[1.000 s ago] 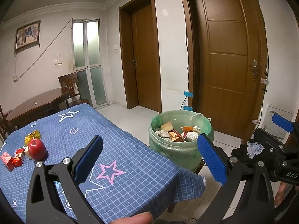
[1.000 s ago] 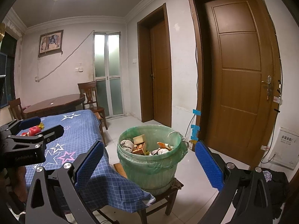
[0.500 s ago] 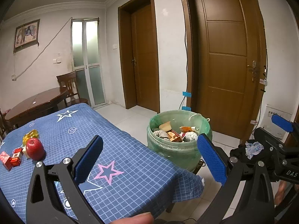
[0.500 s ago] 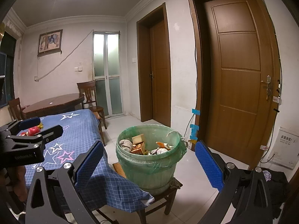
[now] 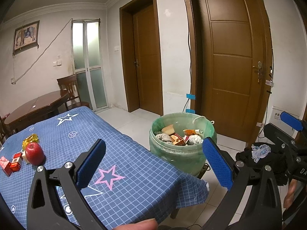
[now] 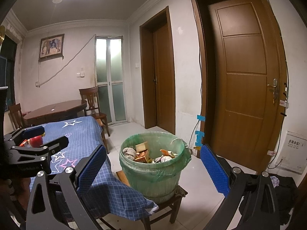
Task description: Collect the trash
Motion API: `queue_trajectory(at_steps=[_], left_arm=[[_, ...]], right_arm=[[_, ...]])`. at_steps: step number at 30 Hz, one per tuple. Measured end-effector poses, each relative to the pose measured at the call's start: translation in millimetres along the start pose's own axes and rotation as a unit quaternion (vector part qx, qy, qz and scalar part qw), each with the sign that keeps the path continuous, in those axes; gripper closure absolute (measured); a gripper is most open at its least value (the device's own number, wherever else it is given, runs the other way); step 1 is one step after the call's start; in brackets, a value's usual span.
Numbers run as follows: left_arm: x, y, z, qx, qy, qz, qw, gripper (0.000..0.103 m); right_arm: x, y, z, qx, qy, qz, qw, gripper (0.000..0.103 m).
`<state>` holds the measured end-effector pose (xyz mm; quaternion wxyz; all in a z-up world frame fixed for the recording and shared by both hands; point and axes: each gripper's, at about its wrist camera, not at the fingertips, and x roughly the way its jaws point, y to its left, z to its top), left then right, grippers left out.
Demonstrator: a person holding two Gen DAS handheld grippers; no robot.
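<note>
A blue checked tablecloth with star prints is spread over the table, and just off its corner a round green bucket lined with a green plastic bag is parked on a low wooden stool, already loaded with crumpled paper and small cartons. The left gripper is held above the cloth with its blue pads spread wide, nothing between them; same deal for the right gripper, fingers apart and empty, aimed at the bucket. On the cloth's far-left side a shiny red apple is seen, with small red cartons beside it and a crinkled yellow wrapper just behind
</note>
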<state>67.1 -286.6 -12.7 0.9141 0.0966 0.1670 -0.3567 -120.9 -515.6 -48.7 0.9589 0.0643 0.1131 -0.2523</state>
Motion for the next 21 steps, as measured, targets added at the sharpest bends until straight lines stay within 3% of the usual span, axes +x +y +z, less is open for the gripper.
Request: queue_trajectory(at_steps=[15,21], left_arm=[[7.5,-4.8,0.0,0.005,0.011,-0.036,0.9993,0.006],[7.4,-5.7,-2.9,0.009,0.015,-0.032,0.9993,0.006]], right_arm=[[-5.4,0.3,3.6,-0.003,0.002,0.001,1.000,0.005],[-5.5,0.9,4.0,-0.002,0.001,0.004,1.000,0.005]])
